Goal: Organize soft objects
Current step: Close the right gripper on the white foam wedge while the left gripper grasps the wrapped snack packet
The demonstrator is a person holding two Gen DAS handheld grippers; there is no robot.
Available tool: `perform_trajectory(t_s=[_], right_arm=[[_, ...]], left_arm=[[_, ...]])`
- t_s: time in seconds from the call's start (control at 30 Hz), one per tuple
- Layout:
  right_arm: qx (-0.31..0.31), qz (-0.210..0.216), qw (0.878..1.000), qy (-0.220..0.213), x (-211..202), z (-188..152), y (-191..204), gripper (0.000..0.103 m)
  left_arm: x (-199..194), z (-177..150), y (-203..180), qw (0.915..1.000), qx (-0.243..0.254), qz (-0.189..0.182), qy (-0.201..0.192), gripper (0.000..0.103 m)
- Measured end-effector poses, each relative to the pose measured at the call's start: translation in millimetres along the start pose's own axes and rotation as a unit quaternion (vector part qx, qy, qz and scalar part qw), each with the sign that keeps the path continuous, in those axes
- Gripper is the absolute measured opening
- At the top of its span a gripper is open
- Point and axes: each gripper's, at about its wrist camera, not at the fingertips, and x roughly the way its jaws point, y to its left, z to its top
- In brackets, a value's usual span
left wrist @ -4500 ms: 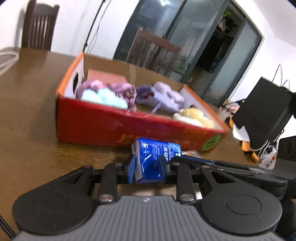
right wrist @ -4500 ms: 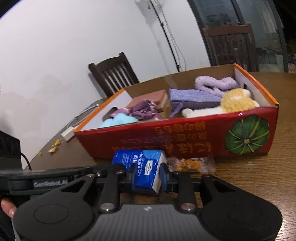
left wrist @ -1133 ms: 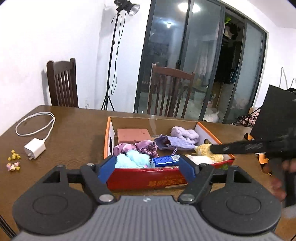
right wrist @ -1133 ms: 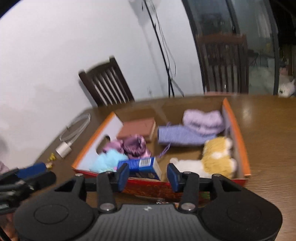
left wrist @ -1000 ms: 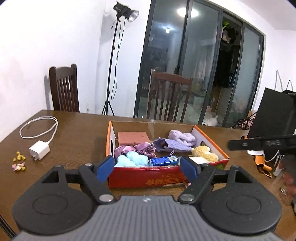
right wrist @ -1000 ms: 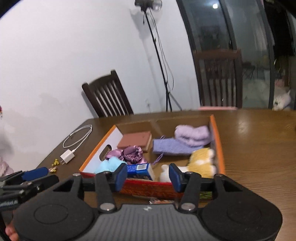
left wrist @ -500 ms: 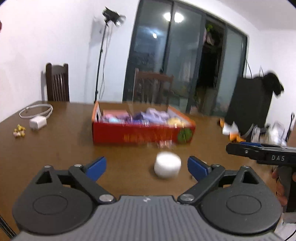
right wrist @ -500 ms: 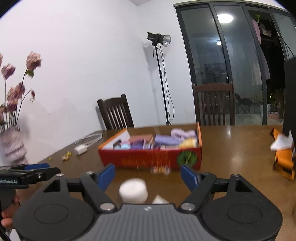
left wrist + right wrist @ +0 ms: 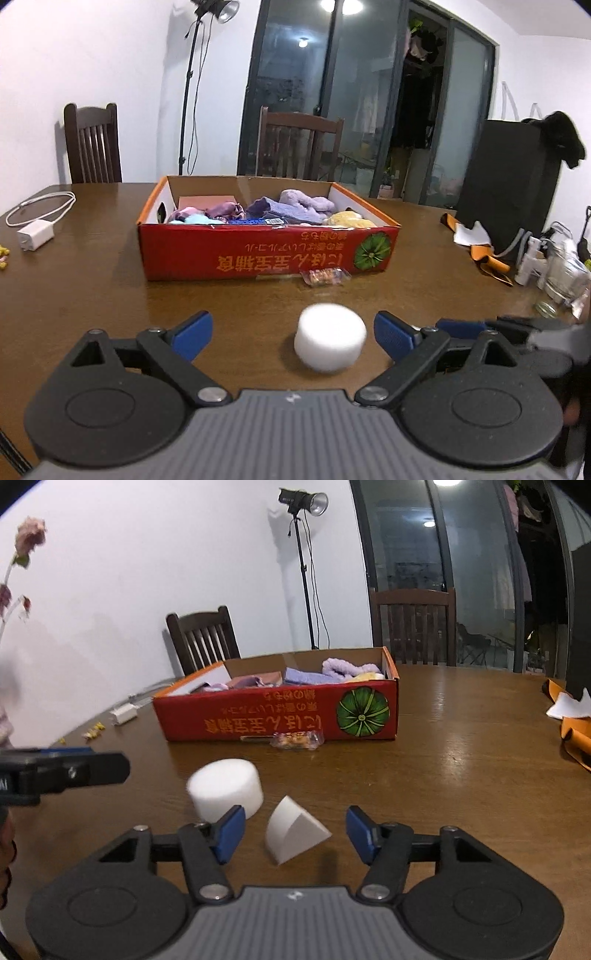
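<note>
Left gripper (image 9: 293, 334) wide, empty; white foam cylinder (image 9: 330, 342) stands on table (image 9: 74, 295) between its fingers. Right gripper (image 9: 295, 832), closing, brackets foam wedge (image 9: 293, 830) untouched. Both look light, squashy: pinch the cylinder's curved sides, the wedge's flat faces, gently.

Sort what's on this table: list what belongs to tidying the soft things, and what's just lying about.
Job: foam cylinder, foam wedge, box of soft items.

Lying about: charger with cable, snack packet, orange cloth, jar.
</note>
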Motion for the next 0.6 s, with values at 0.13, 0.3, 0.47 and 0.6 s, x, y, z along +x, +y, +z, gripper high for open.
perform_trajectory(t_s=[0.13, 0.3, 0.47, 0.6], right_arm=[[0.002, 0.032, 0.999, 0.028, 14, 6, -7, 0.027], [0.031, 0.036, 0.999, 0.004, 17, 31, -34, 0.025], [0.07, 0.015, 0.997, -0.043, 29, 69, -77, 0.025], [0.108, 0.019, 0.991, -0.074, 38, 75, -98, 0.025]], left_arm=[[32, 17, -2, 0.9997, -0.017, -0.009, 0.014, 0.095], [89, 46, -24, 0.9989, 0.009, -0.011, 0.044, 0.089], [141, 68, -44, 0.9946, -0.004, 0.026, 0.101, 0.089], [178, 65, -53, 0.9869, -0.003, 0.056, 0.151, 0.089]])
